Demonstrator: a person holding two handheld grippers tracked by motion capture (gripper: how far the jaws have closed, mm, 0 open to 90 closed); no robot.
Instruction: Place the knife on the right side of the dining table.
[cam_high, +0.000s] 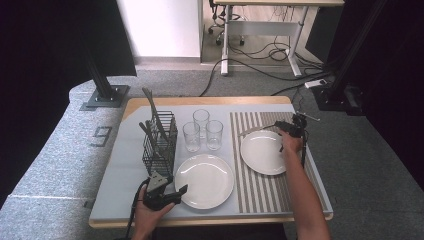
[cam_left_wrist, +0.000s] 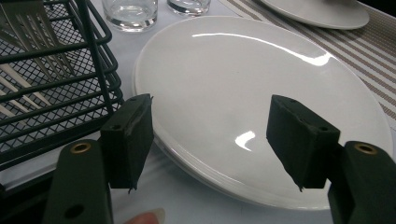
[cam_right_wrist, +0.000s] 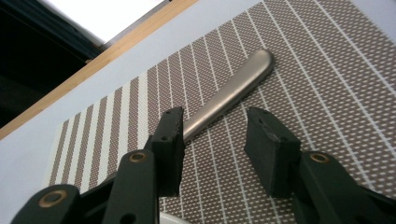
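You had a plate (cam_high: 262, 151) and one metal handle (cam_right_wrist: 229, 95) on the striped mat (cam_high: 250, 190); your right gripper (cam_right_wrist: 217, 140) hung wide and empty, your left gripper (cam_left_wrist: 210, 140) gaped at the other plate (cam_left_wrist: 224, 74), with cutlery waiting in the basket (cam_high: 159, 145).

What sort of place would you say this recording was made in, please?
Probably a lab or office room set up for table-laying, not a real dining room: the table carries white plates, glasses and a striped placemat, while the carpeted floor holds black frame posts, cables and a desk.

The high view looks down on the whole table (cam_high: 125, 200) from above — both gripper views sit close, apparently sharing its striped placemat (cam_right_wrist: 299, 70).
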